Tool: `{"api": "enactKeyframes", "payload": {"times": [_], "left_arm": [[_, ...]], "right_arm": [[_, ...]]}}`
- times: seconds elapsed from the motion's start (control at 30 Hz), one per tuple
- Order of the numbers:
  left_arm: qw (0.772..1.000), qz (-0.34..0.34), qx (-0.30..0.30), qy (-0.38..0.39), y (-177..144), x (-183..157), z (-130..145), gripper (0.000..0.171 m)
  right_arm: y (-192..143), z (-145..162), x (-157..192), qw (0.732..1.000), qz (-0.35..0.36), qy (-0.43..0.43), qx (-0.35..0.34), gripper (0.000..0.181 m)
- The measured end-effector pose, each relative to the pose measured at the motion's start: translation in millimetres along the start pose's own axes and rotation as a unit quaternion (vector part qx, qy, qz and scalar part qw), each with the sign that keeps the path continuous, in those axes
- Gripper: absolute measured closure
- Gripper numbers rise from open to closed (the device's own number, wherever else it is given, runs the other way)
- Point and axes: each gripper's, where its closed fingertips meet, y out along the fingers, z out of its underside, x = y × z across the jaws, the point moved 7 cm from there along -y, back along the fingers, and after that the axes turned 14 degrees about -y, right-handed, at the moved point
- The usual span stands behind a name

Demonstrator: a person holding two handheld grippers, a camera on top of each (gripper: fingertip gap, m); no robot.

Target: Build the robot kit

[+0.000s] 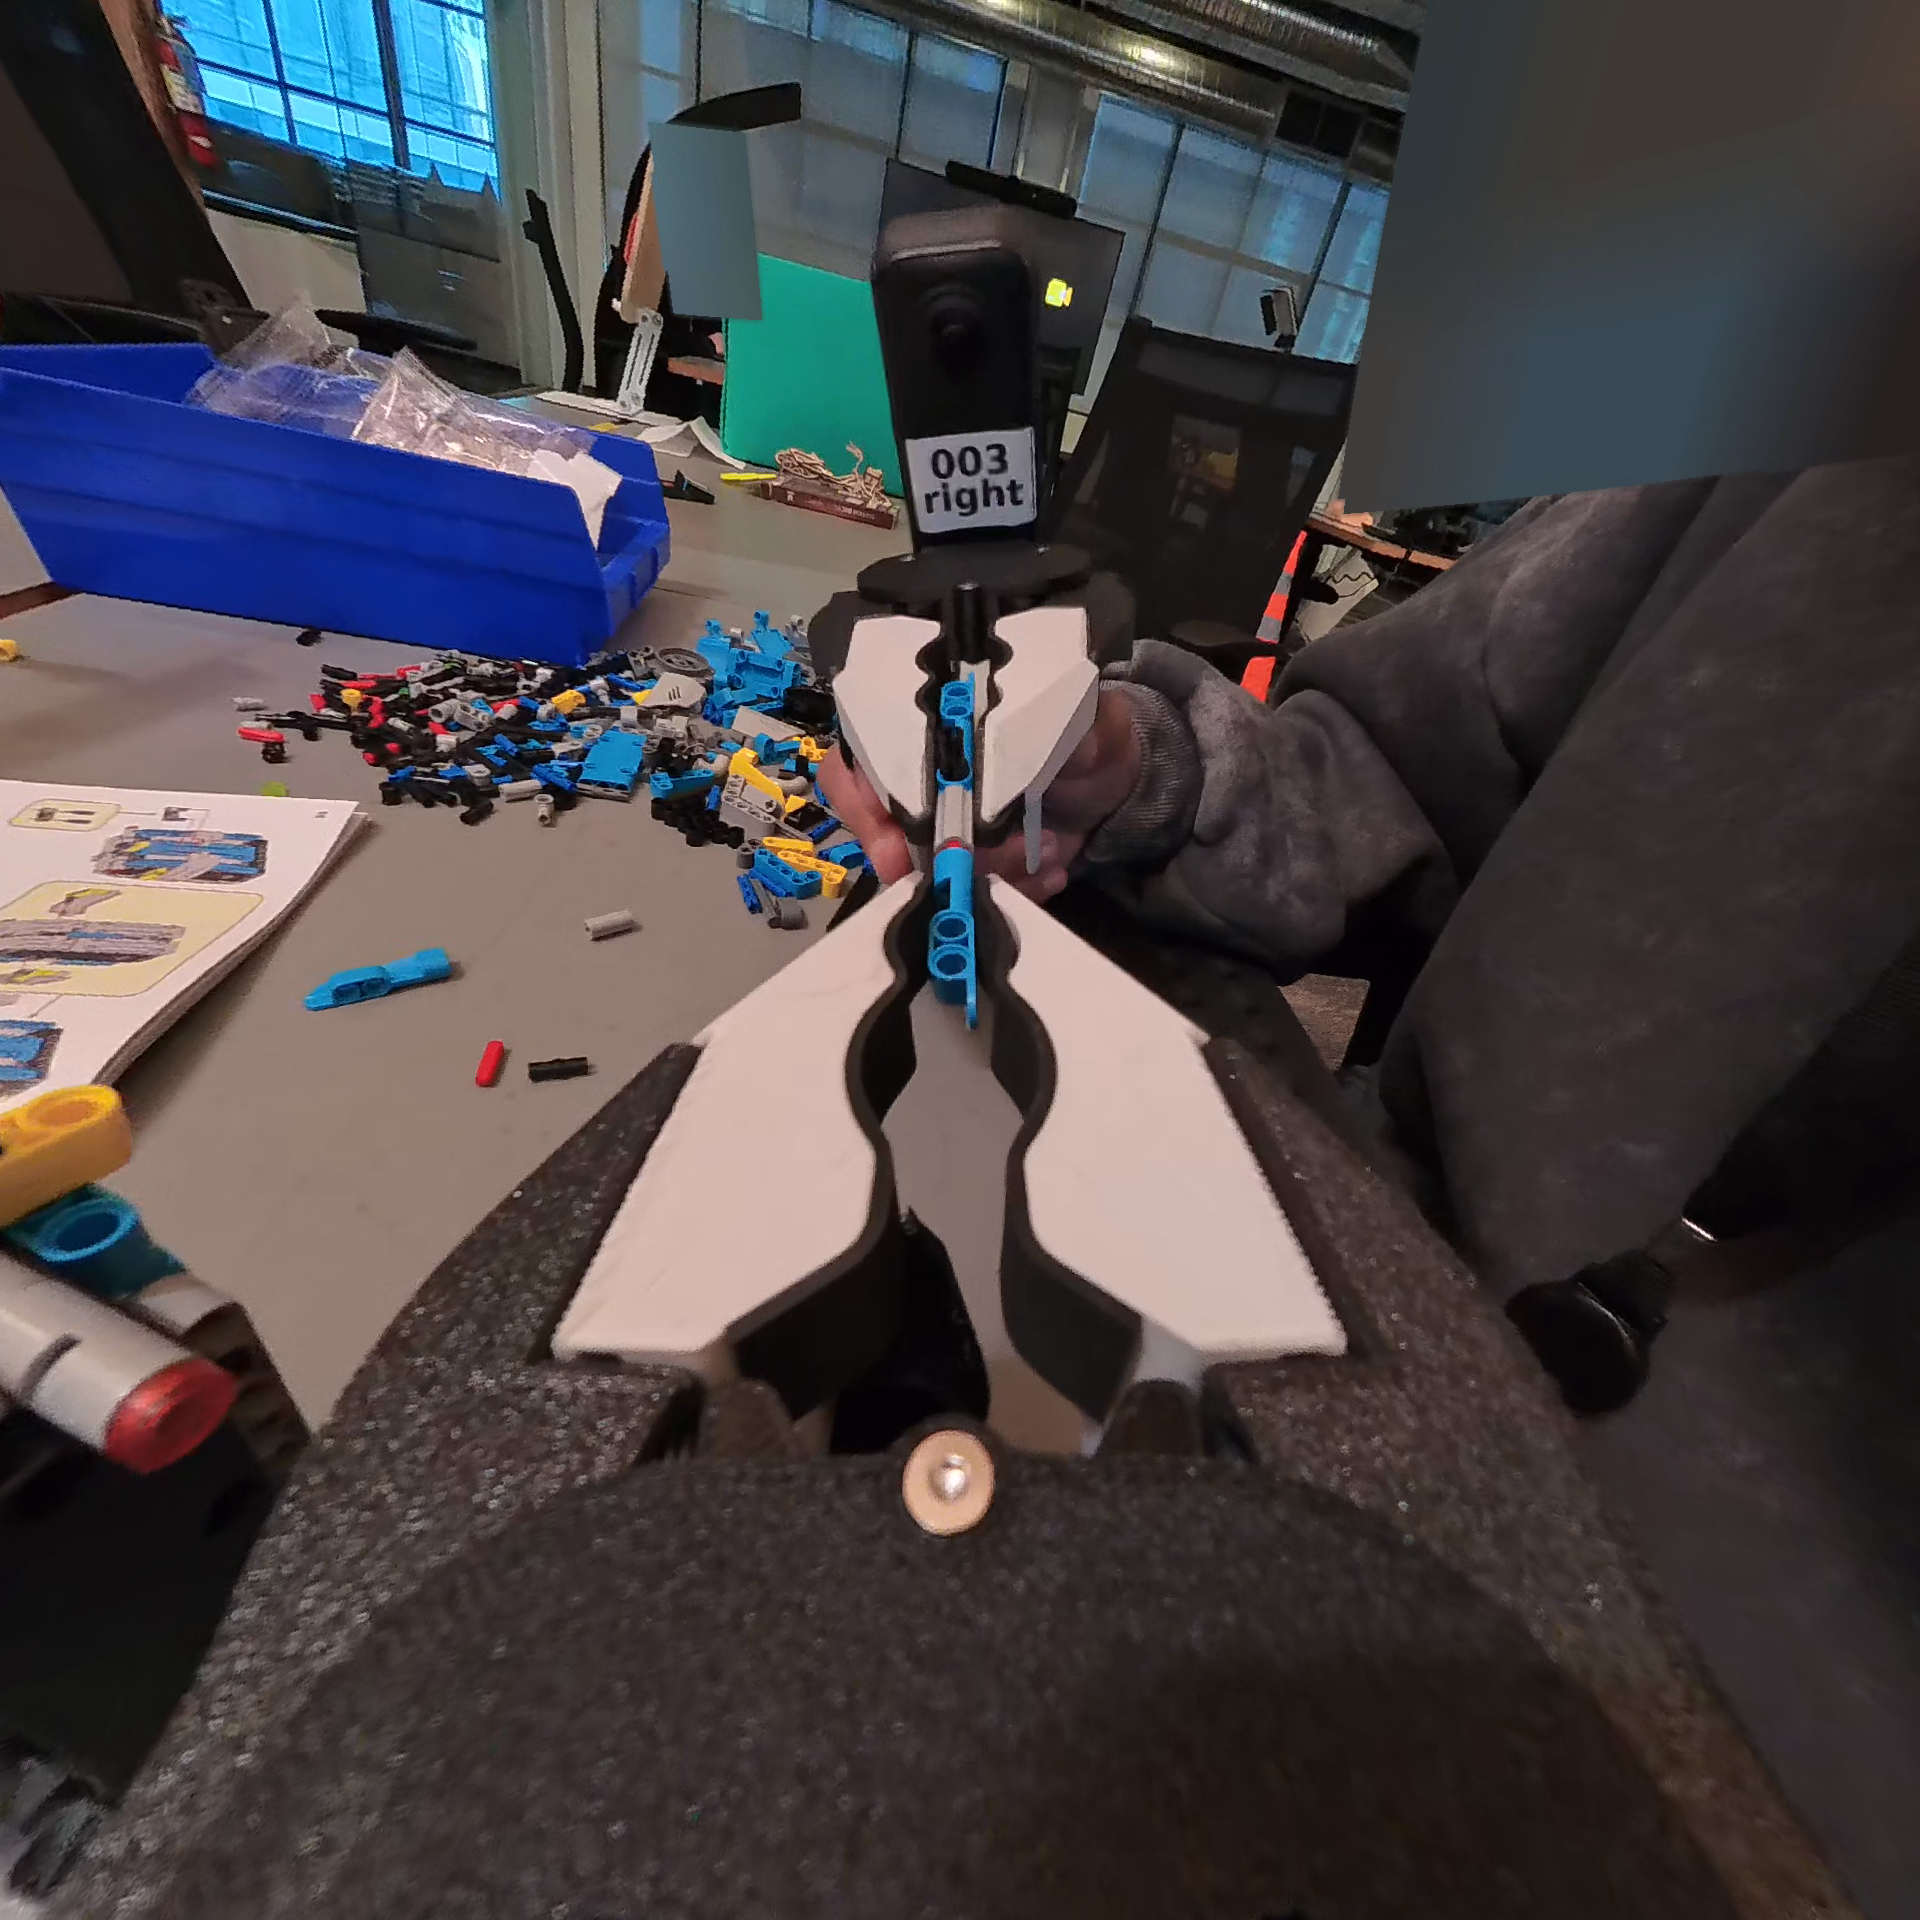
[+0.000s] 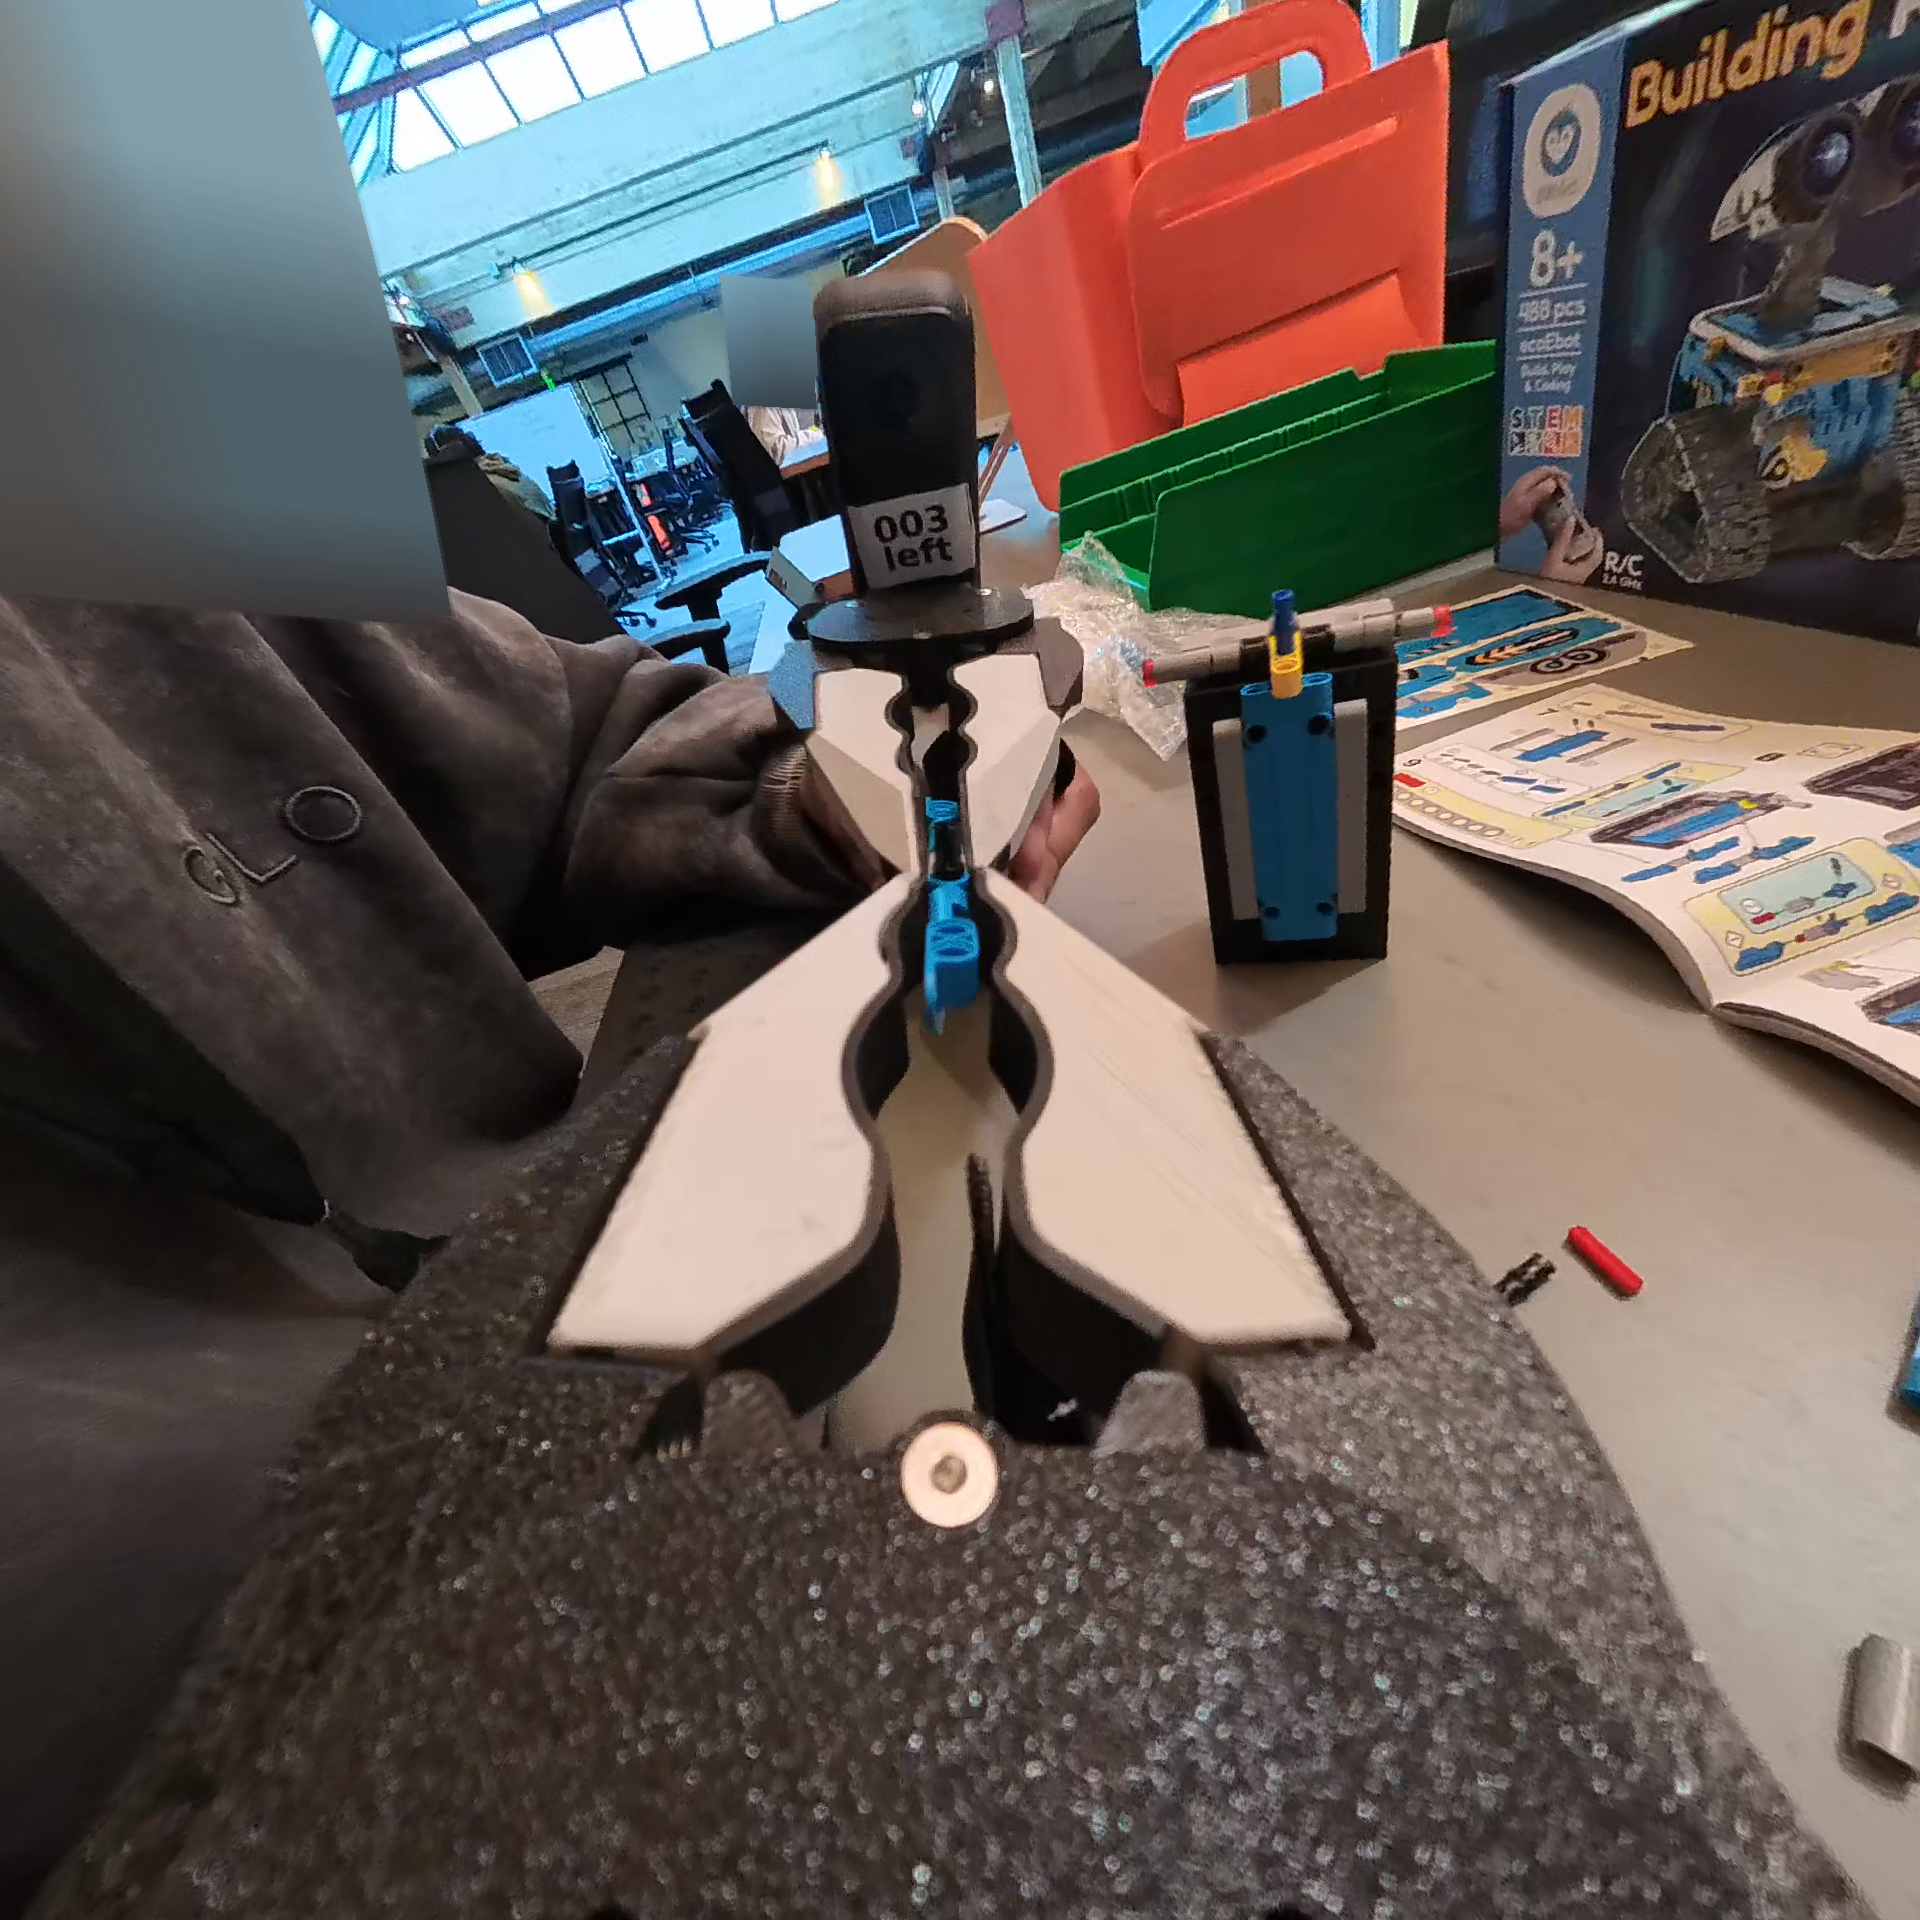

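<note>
The left gripper is pinching a blue beam tight between its white fingers. The right gripper is squeezing a blue piece of its own in the same way. The two grippers are facing each other tip to tip above the gray table, and the blue parts are meeting in the middle; whether they are joined is too hard to tell. A hand in a dark gray sleeve is holding the far gripper. On the table near the left gripper, a red pin and a black pin are lying side by side. A booklet is lying open to the left. Farther off, a pile of bricks is sitting in front of a blue bin. In the right wrist view, a black and blue build is standing upright near a green bin, an orange bag and a box.
</note>
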Motion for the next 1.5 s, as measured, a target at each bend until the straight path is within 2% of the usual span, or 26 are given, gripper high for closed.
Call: {"api": "enactKeyframes", "payload": {"times": [0.43, 0.77, 0.9, 0.93, 0.97, 1.03, 1.13, 1.2, 1.3, 1.37, 1.43, 1.5], "left_arm": [[1.0, -0.013, 0.023, 0.006, 1, 1, 6, 0.166], [0.999, -0.022, 0.032, 0.005, 3, 3, 9, 0.166], [1.0, 0.003, 0.001, -0.023, 4, -1, -6, 0.165], [1.0, 0.011, -0.007, -0.021, 4, -5, -11, 0.165], [1.0, 0.018, -0.02, -0.016, 1, -10, -17, 0.165], [0.998, 0.015, -0.053, -0.017, -11, -12, -28, 0.165], [0.992, -0.004, -0.12, -0.051, -39, 0, -45, 0.165], [0.982, -0.012, -0.169, -0.083, -61, 11, -57, 0.165], [0.97, -0.014, -0.211, -0.12, -89, 21, -72, 0.165], [0.966, -0.044, -0.226, -0.115, -104, 28, -76, 0.165], [0.96, -0.079, -0.244, -0.111, -120, 39, -78, 0.165], [0.952, -0.12, -0.255, -0.119, -135, 56, -77, 0.165]], "right_arm": [[1, 6, 2, 1.0, -0.004, -0.007, 0.019, 0.175], [4, 11, 0, 0.999, -0.017, 0.024, 0.026, 0.174], [2, -1, -4, 0.997, -0.033, 0.054, -0.045, 0.174], [1, -6, -3, 0.997, -0.036, 0.043, -0.056, 0.172], [-2, -10, -4, 0.997, -0.028, 0.031, -0.066, 0.161], [-9, -10, -8, 0.997, 0.006, 0.023, -0.076, 0.148], [-15, -9, -12, 0.996, 0.022, 0.031, -0.079, 0.148], [-13, -5, -15, 0.997, 0.039, 0.032, -0.061, 0.149], [-6, -5, -21, 0.997, 0.075, 0.025, -0.01, 0.151], [6, -19, -24, 0.994, 0.081, 0.027, 0.062, 0.142], [17, -41, -32, 0.984, 0.1, -0.01, 0.147, 0.145], [25, -69, -49, 0.973, 0.146, -0.051, 0.171, 0.147]]}}
